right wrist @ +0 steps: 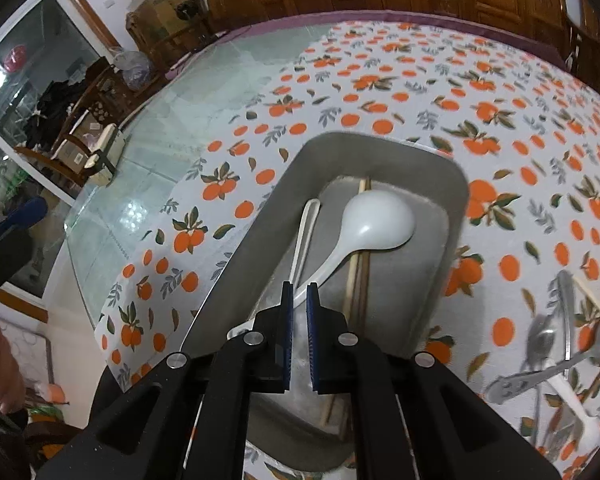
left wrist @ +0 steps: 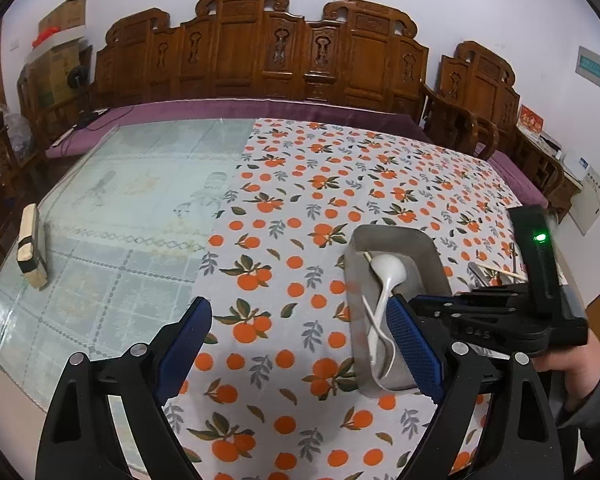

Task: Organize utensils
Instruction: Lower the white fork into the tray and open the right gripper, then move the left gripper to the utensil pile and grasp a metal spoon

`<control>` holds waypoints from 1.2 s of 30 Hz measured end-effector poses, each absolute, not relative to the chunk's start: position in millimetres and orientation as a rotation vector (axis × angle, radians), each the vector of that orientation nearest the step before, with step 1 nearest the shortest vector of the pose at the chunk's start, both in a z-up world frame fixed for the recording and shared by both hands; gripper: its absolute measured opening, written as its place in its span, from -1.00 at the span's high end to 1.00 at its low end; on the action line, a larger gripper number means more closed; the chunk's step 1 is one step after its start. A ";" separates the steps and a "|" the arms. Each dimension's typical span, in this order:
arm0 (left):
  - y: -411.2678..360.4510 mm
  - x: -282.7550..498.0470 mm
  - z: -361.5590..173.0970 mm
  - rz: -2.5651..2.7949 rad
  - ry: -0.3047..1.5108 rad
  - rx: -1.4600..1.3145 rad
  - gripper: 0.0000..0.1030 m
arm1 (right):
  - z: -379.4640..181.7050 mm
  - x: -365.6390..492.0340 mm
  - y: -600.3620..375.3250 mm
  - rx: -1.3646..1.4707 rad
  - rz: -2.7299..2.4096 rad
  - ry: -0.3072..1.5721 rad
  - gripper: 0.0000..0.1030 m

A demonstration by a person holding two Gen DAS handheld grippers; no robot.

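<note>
**Grippers over a tray of utensils on an orange-print cloth**

Black, blue-padded fingers fill the bottom of each view. From the right wrist camera, the right gripper (right wrist: 299, 292) hangs directly over a grey metal tray (right wrist: 456, 184), its 2 pads drawn close with only a narrow slit between them; whether they pinch the white handle that passes at their tips cannot be told. Inside the tray lie a white ladle (right wrist: 376, 220), a second white handle (right wrist: 306, 236) to its left and wooden chopsticks (right wrist: 354, 276) partly beneath the ladle. Right of the tray, a blurred heap of metal utensils (right wrist: 548, 344) rests on the tablecloth (right wrist: 380, 92).

From the left wrist camera, the left gripper (left wrist: 300, 320) hovers with its fingers spread wide apart, holding nothing, beside the tray's left edge. A wooden block (left wrist: 31, 246) sits on the glass tabletop (left wrist: 140, 184) far left.
</note>
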State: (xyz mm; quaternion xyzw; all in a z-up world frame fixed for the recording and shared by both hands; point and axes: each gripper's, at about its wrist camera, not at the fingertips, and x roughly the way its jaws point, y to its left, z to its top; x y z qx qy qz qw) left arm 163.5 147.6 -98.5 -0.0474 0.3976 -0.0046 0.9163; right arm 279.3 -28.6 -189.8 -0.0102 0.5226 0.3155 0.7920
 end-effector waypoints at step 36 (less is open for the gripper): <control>-32.2 208.8 -123.8 -0.310 0.881 0.009 -0.66 | -163.7 212.5 -268.9 0.044 0.357 1.003 0.31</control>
